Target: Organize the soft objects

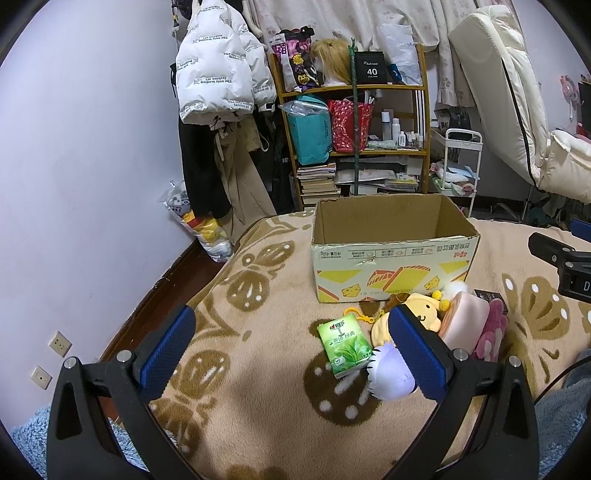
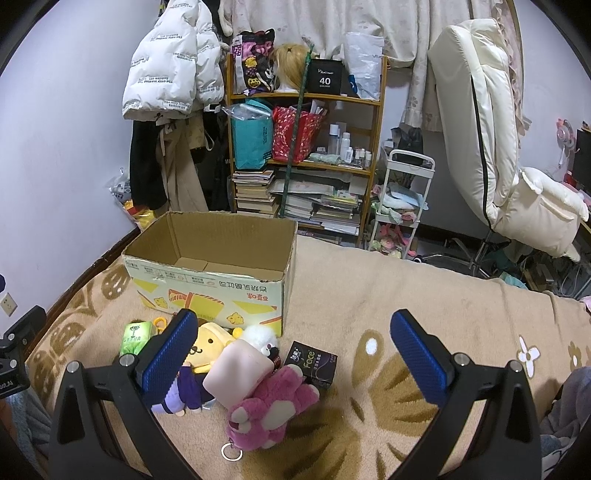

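We had both the left gripper [image 1: 291,350] and right gripper [image 2: 295,354] spread wide, empty; best bet was pinching the fuzzy pink plush bear [image 2: 271,410], lower centre, by its belly for the open cardboard box [image 2: 207,273].

Blanket [image 2: 369,280] — box [image 2: 207,295], toys [image 2: 273,402]

pale lilac walls [image 1: 92,155] enclose the room. a wooden shelf unit [image 2: 303,155] stands at the back wall, loaded with bags, bottles and stacked books. a white puffer jacket [image 1: 214,66] hangs left of it, floral curtains [image 2: 332,26] above. a cream reclining chair [image 2: 491,140] stands right, a white trolley [image 2: 402,206] between. a tan patterned blanket [image 1: 258,369] covers the bed.
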Motion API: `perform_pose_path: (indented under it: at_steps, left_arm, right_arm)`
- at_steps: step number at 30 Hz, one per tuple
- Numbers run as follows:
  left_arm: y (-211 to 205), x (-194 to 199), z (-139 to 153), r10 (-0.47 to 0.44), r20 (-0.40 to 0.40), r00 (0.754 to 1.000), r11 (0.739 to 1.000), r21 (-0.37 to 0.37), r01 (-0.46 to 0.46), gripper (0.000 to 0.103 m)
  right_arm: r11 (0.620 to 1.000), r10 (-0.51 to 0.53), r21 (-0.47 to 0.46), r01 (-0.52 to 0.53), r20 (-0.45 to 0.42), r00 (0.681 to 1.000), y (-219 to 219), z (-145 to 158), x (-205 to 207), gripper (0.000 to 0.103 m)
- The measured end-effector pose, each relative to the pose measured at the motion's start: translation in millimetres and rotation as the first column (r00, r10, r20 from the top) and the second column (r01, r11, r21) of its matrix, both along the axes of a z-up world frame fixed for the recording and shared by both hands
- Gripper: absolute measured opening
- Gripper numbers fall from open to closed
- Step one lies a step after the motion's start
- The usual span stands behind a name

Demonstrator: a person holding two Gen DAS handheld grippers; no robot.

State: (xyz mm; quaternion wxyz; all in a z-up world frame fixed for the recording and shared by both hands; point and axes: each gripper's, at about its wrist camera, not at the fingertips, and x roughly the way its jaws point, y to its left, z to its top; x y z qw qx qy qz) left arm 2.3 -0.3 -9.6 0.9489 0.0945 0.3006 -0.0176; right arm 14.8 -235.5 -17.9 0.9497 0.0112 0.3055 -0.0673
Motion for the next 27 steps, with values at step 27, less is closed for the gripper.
perform_pose_path:
  at_steps: [27]
  left_arm:
    - [-24.5,36.2,-21.5,-0.043,-0.122,0.992,0.999,-0.005,0.043,0.102]
  right_arm:
    - [0.999,0.025,0.044,-0.021,-0.094,0.995,-0.5,-27.5,-3.0,0.103]
